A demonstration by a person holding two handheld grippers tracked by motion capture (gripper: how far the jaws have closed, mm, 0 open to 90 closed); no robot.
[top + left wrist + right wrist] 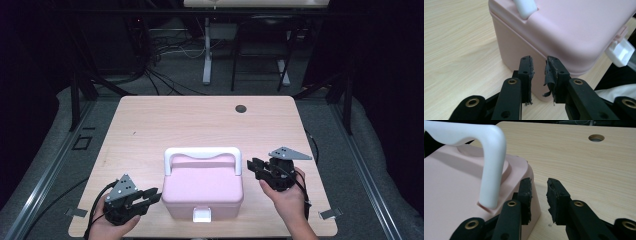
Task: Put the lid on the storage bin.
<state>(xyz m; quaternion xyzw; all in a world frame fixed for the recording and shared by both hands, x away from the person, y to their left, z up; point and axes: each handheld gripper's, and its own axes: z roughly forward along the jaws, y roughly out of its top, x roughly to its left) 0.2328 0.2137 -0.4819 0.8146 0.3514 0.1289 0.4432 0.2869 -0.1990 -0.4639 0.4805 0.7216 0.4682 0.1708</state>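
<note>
Pink plastic box [203, 187] with rounded corners, white arched handle [202, 154] raised on its lid and white latch [202, 215] on its near face, standing on the pale wooden table [165, 120] near the middle of the near edge. Round cable hole [241, 108] toward the far right of the table, well apart from the box.

Left claw [152, 194] near the table's near left corner, held in a hand [114, 226], pointing at the box's left side, tips just beside the wall. In the left gripper view [539, 66], jaws narrowly parted with worn black pads [549, 77], the box's lower corner straight ahead of the gap, nothing pinched between them.

Right claw [254, 167] beside the box's right side, close to the handle's right end, held in the other hand [286, 197]. In the right gripper view [539, 186], jaws likewise narrowly apart and empty, one jaw overlapping the box's upper corner, contact not clear; handle post just above and to the side, bare table beyond.
</note>
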